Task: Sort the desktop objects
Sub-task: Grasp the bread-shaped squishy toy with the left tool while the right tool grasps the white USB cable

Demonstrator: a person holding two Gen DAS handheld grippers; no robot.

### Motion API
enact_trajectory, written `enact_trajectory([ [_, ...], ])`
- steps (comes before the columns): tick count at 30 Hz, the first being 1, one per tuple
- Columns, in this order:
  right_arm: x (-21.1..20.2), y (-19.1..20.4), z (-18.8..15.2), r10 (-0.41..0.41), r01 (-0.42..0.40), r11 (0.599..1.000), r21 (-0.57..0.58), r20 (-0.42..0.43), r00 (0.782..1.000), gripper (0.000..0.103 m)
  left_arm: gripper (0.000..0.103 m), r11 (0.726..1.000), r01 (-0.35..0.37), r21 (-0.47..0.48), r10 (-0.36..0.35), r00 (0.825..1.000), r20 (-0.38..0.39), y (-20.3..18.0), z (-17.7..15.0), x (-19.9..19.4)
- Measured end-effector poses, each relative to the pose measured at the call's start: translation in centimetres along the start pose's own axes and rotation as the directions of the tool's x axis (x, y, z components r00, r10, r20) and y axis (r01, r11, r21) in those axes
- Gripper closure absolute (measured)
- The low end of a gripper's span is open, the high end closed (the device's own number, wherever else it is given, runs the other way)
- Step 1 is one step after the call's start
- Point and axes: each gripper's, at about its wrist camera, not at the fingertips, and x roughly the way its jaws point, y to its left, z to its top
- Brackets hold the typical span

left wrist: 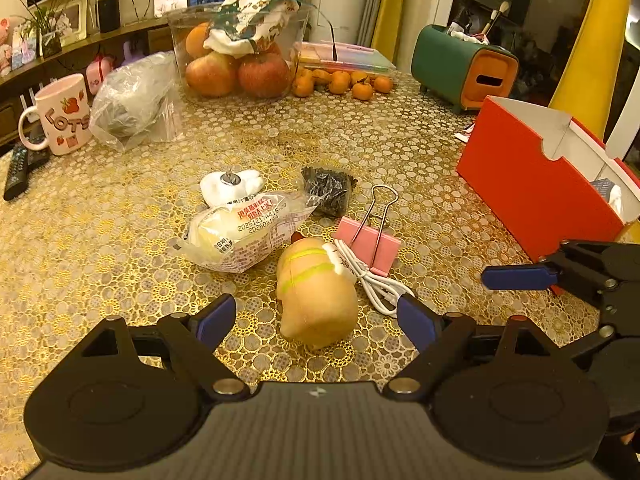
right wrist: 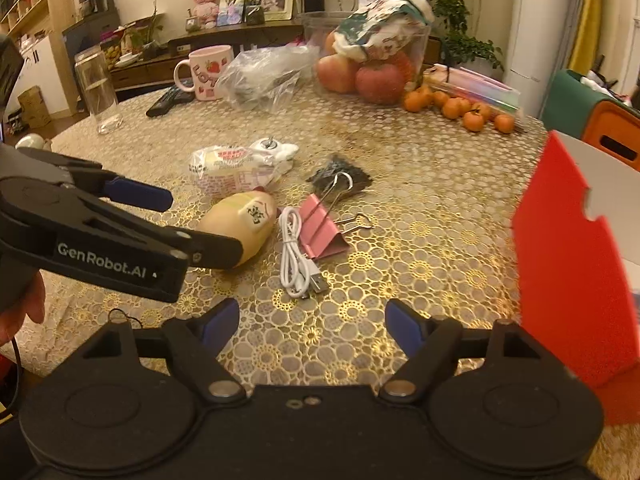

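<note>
left wrist: low over table (left wrist: 120,208), faces pink binder clip (left wrist: 370,246) | right wrist: low, faces cable (right wrist: 296,256) | shared: 2 views cover clutter, red box (left wrist: 532,196)

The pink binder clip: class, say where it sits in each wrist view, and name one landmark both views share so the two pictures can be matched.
Left wrist view: the pink binder clip lies just right of centre, beyond the white cable.
Right wrist view: the clip lies at centre, right of the cable.
Shared landmark: the red box at the right edge.
</note>
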Motion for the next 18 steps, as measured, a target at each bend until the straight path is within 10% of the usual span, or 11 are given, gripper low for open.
enact_trajectory([
  [18,4.3,0.5,1.1,0.002,-0.003,0.998,-0.06,-0.022,1.0,0.044,0.016,0.999,-0.006,-0.034,0.005,1.0,-0.029,0.9,0.8,3.3],
])
